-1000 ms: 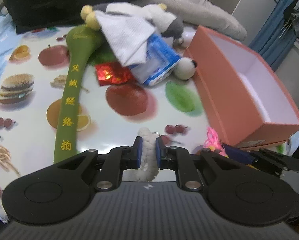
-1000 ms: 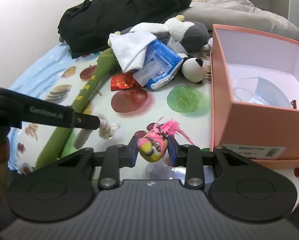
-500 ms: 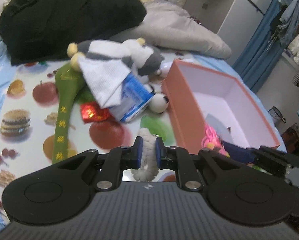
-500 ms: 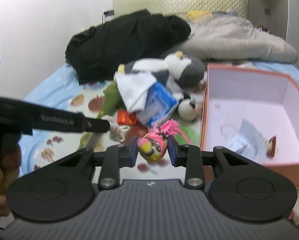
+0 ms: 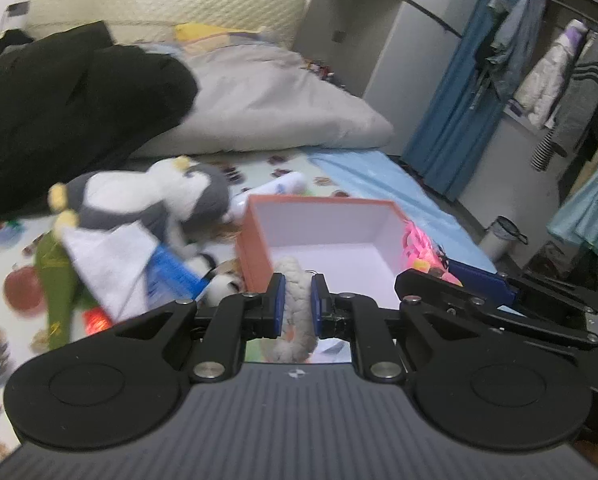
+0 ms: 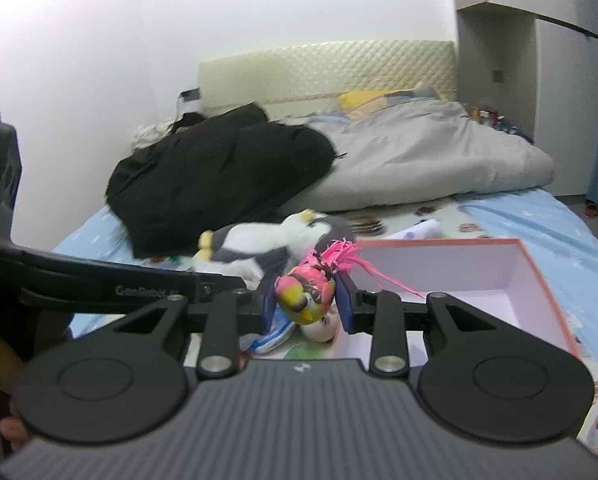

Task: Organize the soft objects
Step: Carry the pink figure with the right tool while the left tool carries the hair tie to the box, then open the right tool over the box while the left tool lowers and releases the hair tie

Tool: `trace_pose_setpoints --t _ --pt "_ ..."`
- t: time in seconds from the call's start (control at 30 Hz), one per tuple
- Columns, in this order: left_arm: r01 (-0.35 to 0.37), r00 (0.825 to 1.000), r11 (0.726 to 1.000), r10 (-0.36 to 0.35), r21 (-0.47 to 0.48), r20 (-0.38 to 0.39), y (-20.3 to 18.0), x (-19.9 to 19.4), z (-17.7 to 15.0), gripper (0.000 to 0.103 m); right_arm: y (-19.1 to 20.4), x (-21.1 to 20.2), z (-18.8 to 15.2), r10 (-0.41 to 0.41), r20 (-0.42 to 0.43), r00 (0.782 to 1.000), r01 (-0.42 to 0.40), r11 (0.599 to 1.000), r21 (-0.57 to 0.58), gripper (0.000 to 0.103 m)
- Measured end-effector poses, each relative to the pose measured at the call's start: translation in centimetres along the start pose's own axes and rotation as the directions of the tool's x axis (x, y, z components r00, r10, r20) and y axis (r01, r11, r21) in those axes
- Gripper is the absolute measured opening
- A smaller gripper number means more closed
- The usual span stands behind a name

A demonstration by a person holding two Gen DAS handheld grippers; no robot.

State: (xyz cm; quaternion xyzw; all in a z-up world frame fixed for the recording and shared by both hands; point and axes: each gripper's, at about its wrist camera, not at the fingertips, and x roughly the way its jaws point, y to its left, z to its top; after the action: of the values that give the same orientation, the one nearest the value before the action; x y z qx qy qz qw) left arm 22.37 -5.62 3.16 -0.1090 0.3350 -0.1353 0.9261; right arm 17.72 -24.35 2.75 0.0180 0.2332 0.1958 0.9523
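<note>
- Currently the left gripper (image 5: 297,300) has its jaws nearly closed, blue pads clamped on a white fuzzy ring (image 5: 295,312) that stands upright between them and pokes out above and below the pads.
- The right gripper (image 6: 306,300) has its jaws partway closed, pinching a multicoloured soft toy (image 6: 305,294); its pink tassel (image 6: 343,254) sprays up and to the right past the right pad.
- The orange box (image 5: 255,240) sits straight ahead of the left jaws, open top, pale lining visible. From the right wrist view it lies ahead and right of the jaws.
- The right gripper shows at right of the left jaws, beside the box's right wall, with the pink toy at its tip.
- The left gripper's black body crosses the left side of the right wrist view; a hand (image 6: 13,432) is partly visible at the lower left edge.
- The penguin plush (image 5: 151,196) lies ahead-left of the left jaws, on the printed mat (image 5: 3,280).
- Below it: a white cloth (image 5: 107,256), a blue packet (image 5: 171,276) and a green padded stick (image 5: 59,292), overlapping in a pile.
- Beyond the jaws: a black coat (image 6: 219,176) and a grey duvet (image 6: 427,160). The view is motion-blurred, so small items are unclear.
</note>
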Motion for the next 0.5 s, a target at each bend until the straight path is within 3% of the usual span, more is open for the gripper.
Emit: trace_pose_setpoints --t 0.23,0.5 --pt "0.037 0.996 0.998 -0.033 0.041 -0.086 -3.1 6.0 1.4 0.016 -5.7 1.8 -0.7 -0.072 -0.06 0.996 0.078 0.993 0.088 0.035" --pt "0.052 0.973 0.996 -0.035 0.07 -0.229 -5.1 14.9 0.8 0.016 -12.4 5.8 -2.9 -0.136 -0.196 0.971 0.169 0.972 0.165 0.035"
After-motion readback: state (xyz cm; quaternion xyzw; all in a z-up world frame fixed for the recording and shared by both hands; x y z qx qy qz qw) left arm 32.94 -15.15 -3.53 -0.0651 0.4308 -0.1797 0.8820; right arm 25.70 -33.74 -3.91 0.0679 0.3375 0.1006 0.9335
